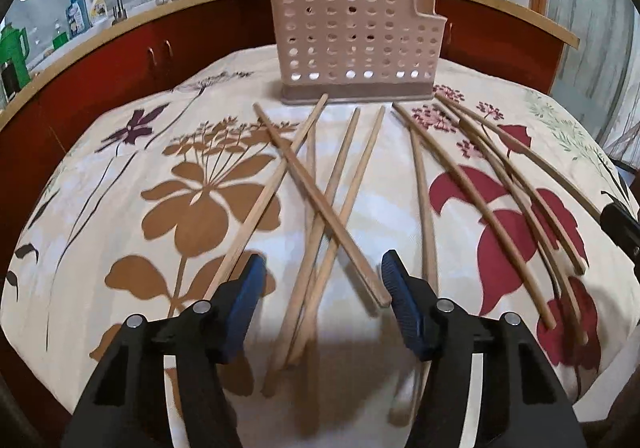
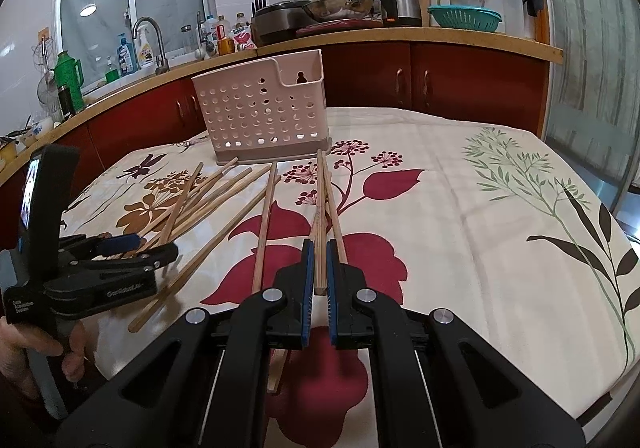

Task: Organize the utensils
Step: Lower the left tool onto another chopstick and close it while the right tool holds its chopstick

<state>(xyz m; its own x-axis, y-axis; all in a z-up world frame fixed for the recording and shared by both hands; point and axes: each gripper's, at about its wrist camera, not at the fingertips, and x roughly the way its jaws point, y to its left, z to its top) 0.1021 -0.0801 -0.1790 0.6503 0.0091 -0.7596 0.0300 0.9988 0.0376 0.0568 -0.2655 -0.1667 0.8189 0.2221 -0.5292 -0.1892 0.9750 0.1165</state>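
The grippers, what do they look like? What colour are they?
Both are black plastic tongs. The left gripper and the right gripper each have two black arms with round silver bolts and ribbed blue pads at the tips. Seen from the right wrist, the left one has a black handle, small white lettering on its side and a little screen. No sleeve or cables show.

The only legible lettering stands on the left gripper, seen from the right wrist view. Pale embossed letters along the side of its black body read roughly "GenRobot.ai", with the last characters unclear. Lower down, on the handle block above the person's hand, small white print reads "Data Acquisition System" over three lines. The bottles by the sink on the kitchen counter carry coloured labels, but their print is too small to read
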